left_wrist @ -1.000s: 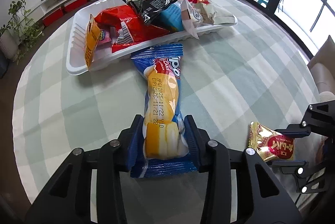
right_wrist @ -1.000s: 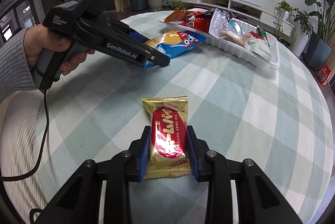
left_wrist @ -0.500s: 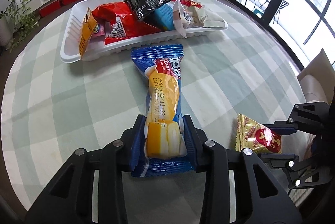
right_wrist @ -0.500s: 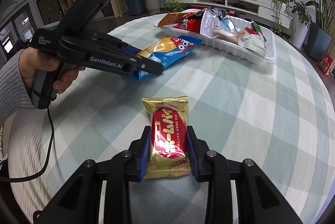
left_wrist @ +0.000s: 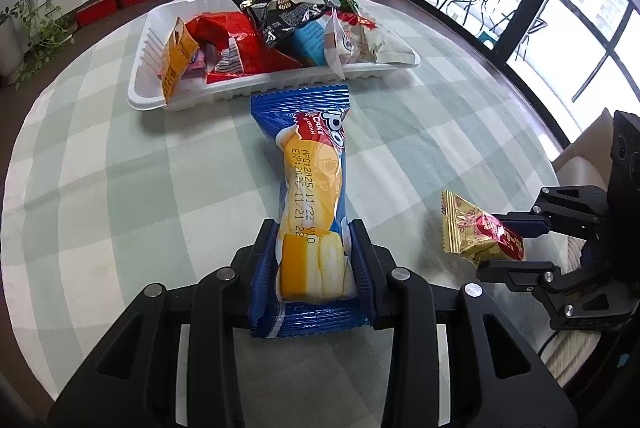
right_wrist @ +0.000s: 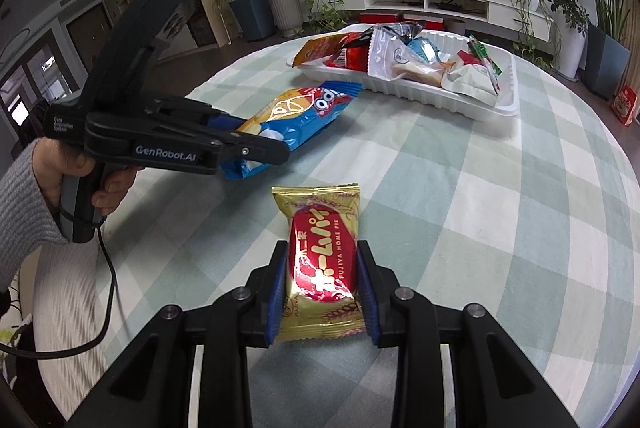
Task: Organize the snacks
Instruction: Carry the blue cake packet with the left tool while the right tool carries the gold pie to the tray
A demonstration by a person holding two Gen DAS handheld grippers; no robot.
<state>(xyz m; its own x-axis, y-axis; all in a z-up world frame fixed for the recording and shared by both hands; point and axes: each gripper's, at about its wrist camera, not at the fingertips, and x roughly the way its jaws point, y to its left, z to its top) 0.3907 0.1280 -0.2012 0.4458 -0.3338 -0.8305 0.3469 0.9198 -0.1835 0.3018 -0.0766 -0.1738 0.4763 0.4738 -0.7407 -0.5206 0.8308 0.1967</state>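
Observation:
My left gripper (left_wrist: 314,252) is shut on a long blue and orange cake pack (left_wrist: 310,188) and holds it above the table, its far end close to the white tray (left_wrist: 144,88). My right gripper (right_wrist: 322,284) is shut on a gold and red pie pack (right_wrist: 322,260), also held above the table. The pie pack (left_wrist: 480,232) shows at the right of the left wrist view. The cake pack (right_wrist: 292,120) and left gripper (right_wrist: 256,148) show at the left of the right wrist view. The tray (right_wrist: 508,96) holds several snack packs.
The round table has a green and white checked cloth (left_wrist: 120,168). Beyond it stand a low TV shelf (right_wrist: 440,0) and potted plants (right_wrist: 288,4). A chair (left_wrist: 580,156) sits by the table's right edge, near the windows.
Both grippers have risen a little with their packs. The left gripper has drawn back and lifted, so the tray sits farther off and the cake pack's far end no longer overlaps its rim.

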